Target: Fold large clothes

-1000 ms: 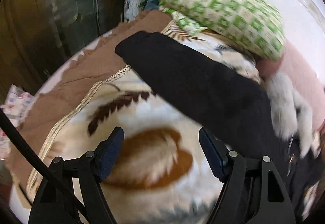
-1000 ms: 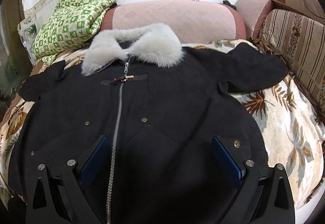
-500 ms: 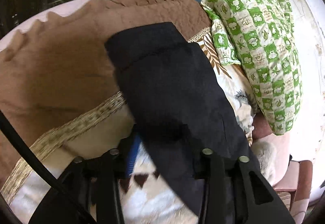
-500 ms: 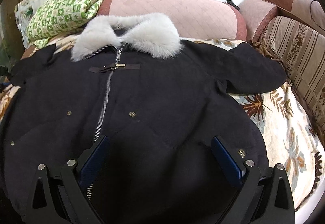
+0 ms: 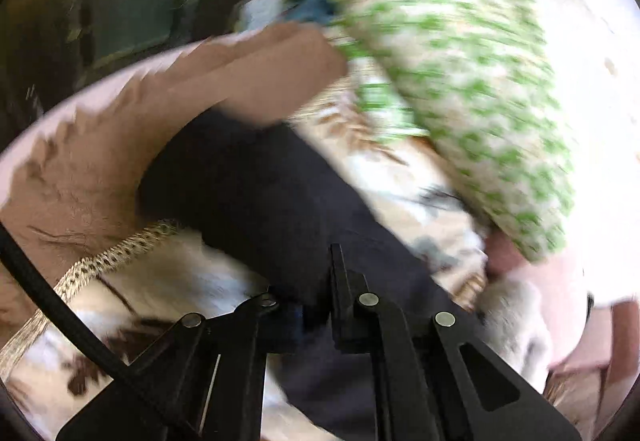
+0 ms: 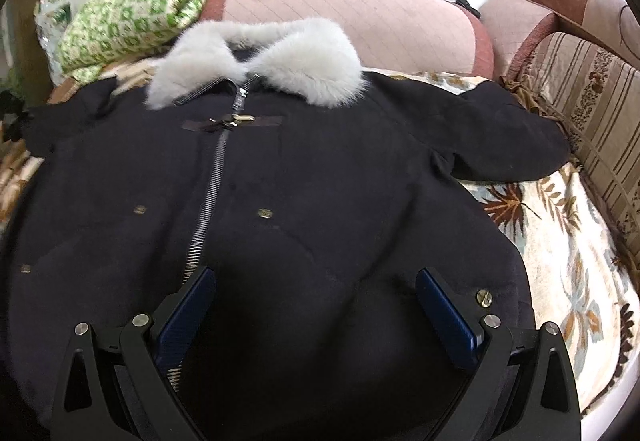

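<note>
A thick black coat with a grey fur collar (image 6: 256, 145) lies flat, zipped, on a leaf-patterned sofa cover (image 6: 560, 241). The left gripper (image 5: 316, 305) is clamped on its sleeve (image 5: 260, 193); the right gripper (image 6: 316, 317) hovers with jaws apart. Probably heavy, soft (grip seams, hem).

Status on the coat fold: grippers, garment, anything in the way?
Left gripper just closed, shut on the coat sleeve. Right gripper open above the black coat, which lies flat, zipped. Green blanket nearby, not touching the sleeve.
</note>
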A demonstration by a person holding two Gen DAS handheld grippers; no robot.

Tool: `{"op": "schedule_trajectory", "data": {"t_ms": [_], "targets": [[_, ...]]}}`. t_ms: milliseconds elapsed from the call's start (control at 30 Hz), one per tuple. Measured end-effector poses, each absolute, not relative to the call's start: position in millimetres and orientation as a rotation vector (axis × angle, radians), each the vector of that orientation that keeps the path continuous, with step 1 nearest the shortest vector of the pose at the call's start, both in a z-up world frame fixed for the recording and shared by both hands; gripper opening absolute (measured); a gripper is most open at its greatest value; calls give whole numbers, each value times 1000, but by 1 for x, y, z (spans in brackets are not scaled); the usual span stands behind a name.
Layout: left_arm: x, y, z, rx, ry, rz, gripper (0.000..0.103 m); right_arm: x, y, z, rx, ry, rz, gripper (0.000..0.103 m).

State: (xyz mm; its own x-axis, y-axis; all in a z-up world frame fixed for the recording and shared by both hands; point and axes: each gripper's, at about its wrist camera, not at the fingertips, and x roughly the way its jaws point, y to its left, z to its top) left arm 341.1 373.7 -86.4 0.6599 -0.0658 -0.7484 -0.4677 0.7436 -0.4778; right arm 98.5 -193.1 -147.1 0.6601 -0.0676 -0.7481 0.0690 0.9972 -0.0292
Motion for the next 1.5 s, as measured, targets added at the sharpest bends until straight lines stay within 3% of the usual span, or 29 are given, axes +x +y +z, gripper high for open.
{"op": "schedule_trajectory", "data": {"t_ms": [167,333,433,500,567,667,1000,1233,1400,1467,1500], "targets": [[323,269,-28,-560,807,44,8,80,-198,-122,87,793,-34,101],[307,159,-16,-440,838,-152,10,63,-223,-105,246,764,-31,101],[296,100,-23,-359,860,-245,29,53,-239,-99,312,759,-53,101],[287,72,-33,-351,893,-335,59,46,-248,-95,347,755,-58,101],[272,62,-34,-350,877,-352,71,41,-254,-91,364,749,-62,102],[242,65,-31,-302,829,-323,78,39,-256,-84,359,744,-61,102],[206,155,-69,-297,860,50,79,143,-205,-88,348,795,165,102],[217,193,-86,-287,819,202,79,298,-183,-149,411,893,154,102],[221,198,-90,-315,821,182,79,354,-183,-189,553,961,152,102],[221,195,-91,-313,827,172,79,358,-178,-186,586,944,208,93],[220,193,-92,-308,829,173,79,357,-175,-183,611,939,256,67]]}}
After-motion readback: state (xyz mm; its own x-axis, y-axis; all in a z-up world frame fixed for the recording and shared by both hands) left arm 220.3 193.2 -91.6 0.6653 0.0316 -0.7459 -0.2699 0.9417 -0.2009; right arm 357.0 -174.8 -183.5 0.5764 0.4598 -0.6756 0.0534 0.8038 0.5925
